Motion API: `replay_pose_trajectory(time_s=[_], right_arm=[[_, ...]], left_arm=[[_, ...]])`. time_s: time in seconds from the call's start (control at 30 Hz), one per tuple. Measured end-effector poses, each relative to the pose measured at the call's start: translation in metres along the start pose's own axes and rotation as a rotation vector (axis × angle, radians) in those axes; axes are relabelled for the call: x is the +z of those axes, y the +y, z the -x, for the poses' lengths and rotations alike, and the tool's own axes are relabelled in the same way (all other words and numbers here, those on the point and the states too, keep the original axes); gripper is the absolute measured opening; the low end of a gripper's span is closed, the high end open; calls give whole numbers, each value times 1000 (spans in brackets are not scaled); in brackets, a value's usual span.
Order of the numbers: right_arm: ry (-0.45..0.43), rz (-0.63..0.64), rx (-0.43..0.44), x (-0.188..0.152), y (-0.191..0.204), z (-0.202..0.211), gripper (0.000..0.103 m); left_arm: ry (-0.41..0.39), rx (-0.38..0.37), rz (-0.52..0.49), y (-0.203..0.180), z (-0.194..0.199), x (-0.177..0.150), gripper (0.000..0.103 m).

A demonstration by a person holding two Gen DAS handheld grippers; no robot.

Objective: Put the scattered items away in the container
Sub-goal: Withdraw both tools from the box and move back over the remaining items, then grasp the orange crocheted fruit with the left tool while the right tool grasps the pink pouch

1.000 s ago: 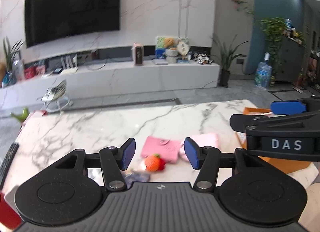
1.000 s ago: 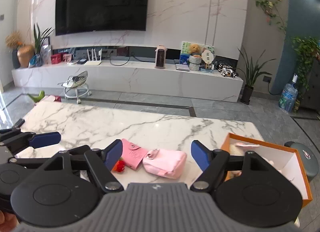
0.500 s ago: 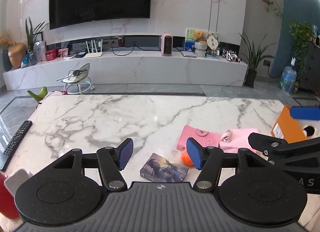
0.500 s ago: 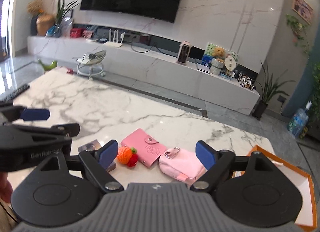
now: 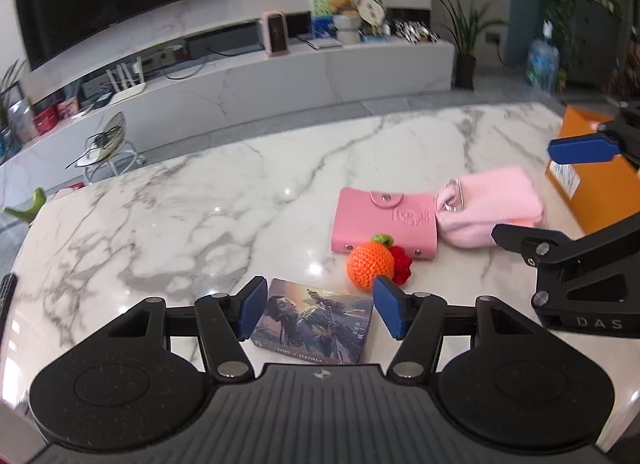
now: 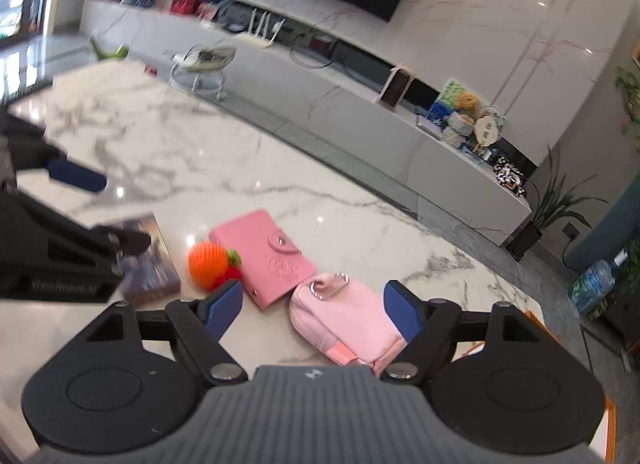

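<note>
Orange box (image 5: 576, 168) cut off, right claw (image 6: 314, 306) blurred

table (image 5: 200, 204): glossy marble | orange (image 5: 370, 266): crocheted yarn | pouch (image 6: 348, 320): soft cloth

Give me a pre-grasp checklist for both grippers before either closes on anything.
1. Left gripper open, nothing held: ok.
2. Picture card box sits between the left jaws, pads not pressing it: ok.
3. Right gripper open, nothing held: ok; its jaws have just been closing a little.
4. Pink pouch centred between the right jaws: not ok, it lies toward the right-hand pad, possibly touching it.
5. Crochet orange clear of the left pad: cannot tell, it sits right at the pad's tip.
6. Orange box within view for drop-off: ok, at the table's right edge.
</note>
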State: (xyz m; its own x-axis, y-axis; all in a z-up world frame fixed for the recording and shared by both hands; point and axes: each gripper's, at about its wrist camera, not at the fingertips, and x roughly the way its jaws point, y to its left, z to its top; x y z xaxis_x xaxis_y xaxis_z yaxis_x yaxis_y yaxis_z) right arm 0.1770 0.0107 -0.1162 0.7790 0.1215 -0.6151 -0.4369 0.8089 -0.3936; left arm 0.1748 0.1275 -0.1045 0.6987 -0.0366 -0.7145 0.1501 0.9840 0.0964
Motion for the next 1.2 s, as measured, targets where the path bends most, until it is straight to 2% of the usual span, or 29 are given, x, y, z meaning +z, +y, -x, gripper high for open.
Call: replay_pose_trajectory(time_s=[0.07,0.27,0.73,0.83,0.93,1.1,1.2], right_arm=[[24,18,9,-5,-1,-14,70],[72,50,32,-19,-5,-52,68],[105,79,45,-41,-17,-106,69],[100,102,37,-45,-13,-109,69],[101,123,3,-46,-11,-110,57],[106,159,1,-46,-9,-108,51],[107,188,-5,-46,-5,-106,42]], left_arm=[[10,-13,-34,-4,-11,1,70],[33,-49,-126,-22,-44,1,70],[83,-61,-159,-39,-89,8,70],[76,-63,-144,-38,-90,8,64],[79,-64,-128,-38,-89,8,60],[85,-61,-123,-41,-85,7,57],[90,-53,-99,-41,-82,8,57]])
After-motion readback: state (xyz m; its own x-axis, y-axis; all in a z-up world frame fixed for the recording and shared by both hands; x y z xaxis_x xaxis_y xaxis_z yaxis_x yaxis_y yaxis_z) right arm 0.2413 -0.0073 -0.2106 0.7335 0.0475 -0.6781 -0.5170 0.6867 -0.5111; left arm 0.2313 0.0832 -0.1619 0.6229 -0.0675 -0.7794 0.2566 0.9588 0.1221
